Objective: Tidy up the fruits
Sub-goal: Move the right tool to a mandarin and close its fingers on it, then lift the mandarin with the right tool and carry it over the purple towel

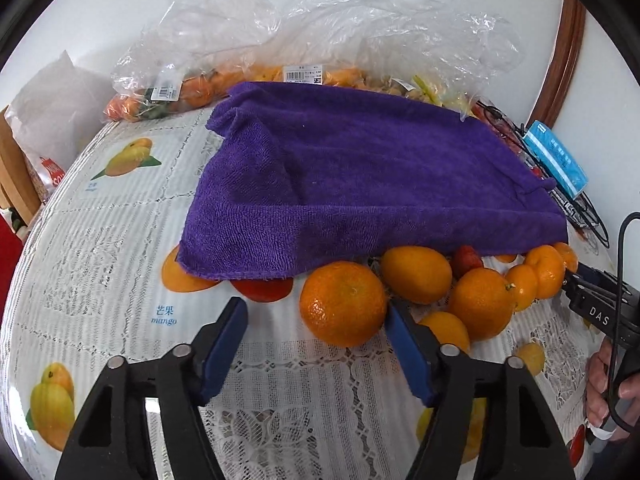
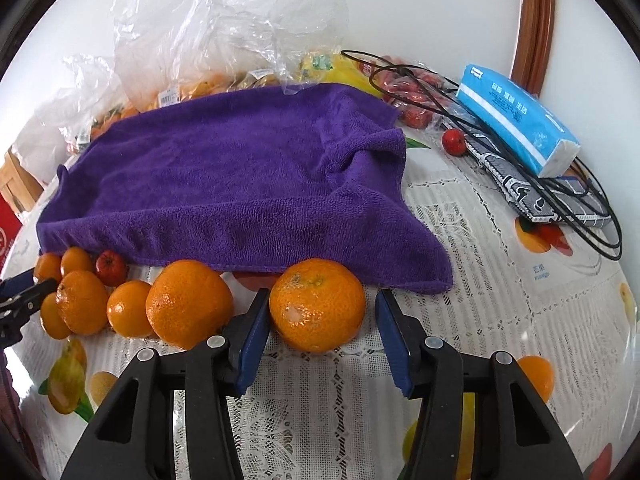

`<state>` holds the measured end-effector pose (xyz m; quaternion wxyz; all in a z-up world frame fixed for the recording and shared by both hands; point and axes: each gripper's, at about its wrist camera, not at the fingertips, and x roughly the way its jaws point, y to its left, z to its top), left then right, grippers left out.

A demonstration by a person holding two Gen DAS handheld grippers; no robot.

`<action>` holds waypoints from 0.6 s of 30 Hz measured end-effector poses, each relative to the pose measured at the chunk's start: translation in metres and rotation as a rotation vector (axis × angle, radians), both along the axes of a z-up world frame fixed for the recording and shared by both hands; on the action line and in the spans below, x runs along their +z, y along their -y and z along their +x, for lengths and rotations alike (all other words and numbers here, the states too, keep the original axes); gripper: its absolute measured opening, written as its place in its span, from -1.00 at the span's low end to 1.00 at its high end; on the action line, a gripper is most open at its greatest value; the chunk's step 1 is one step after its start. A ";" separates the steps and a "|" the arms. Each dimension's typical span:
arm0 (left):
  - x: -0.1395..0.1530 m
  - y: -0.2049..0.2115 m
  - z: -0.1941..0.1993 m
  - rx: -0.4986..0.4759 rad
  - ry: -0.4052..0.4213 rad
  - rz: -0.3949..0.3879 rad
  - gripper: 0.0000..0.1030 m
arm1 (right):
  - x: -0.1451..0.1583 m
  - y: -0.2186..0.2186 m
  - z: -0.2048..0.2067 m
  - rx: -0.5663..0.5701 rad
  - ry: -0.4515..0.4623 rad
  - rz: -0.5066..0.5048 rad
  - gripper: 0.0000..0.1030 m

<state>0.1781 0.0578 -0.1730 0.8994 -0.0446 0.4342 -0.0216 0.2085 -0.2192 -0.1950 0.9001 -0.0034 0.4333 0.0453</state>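
A purple towel [image 1: 360, 184] lies on the fruit-print tablecloth [image 1: 120, 240], also in the right wrist view [image 2: 240, 184]. Several oranges and kumquats lie in a row along its near edge. In the left wrist view my left gripper [image 1: 316, 320] is open, with a large orange [image 1: 342, 304] between its blue fingertips near the right one. In the right wrist view my right gripper [image 2: 320, 320] is open around another large orange [image 2: 316, 304]. A second big orange [image 2: 188, 302] and smaller ones [image 2: 128, 308] lie to its left with a small red fruit [image 2: 111, 266].
Clear plastic bags of fruit [image 1: 224, 56] stand behind the towel by the wall. A blue tissue pack [image 2: 516, 116], a patterned pouch [image 2: 516, 184] and black cable [image 2: 580, 216] lie at the right. A loose red fruit [image 2: 454, 141] sits near them.
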 end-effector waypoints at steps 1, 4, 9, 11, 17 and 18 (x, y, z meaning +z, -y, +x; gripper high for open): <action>0.000 0.000 0.000 0.001 0.006 0.001 0.27 | 0.000 -0.001 0.000 0.003 0.000 0.000 0.00; 0.000 0.005 0.000 -0.027 0.022 -0.004 -0.03 | 0.000 0.001 0.001 0.006 -0.001 0.017 0.01; 0.001 0.013 -0.001 -0.056 0.037 0.022 -0.24 | 0.002 0.004 0.000 0.008 0.002 0.044 -0.12; 0.003 0.008 -0.002 -0.053 0.036 -0.019 -0.24 | 0.003 0.004 -0.001 0.010 0.005 0.044 -0.14; 0.013 0.002 -0.011 -0.037 0.056 -0.028 -0.24 | 0.007 0.003 -0.011 0.008 0.010 0.029 -0.15; 0.015 0.002 -0.012 -0.037 0.059 -0.024 -0.24 | 0.009 0.004 -0.014 0.007 0.011 0.029 -0.15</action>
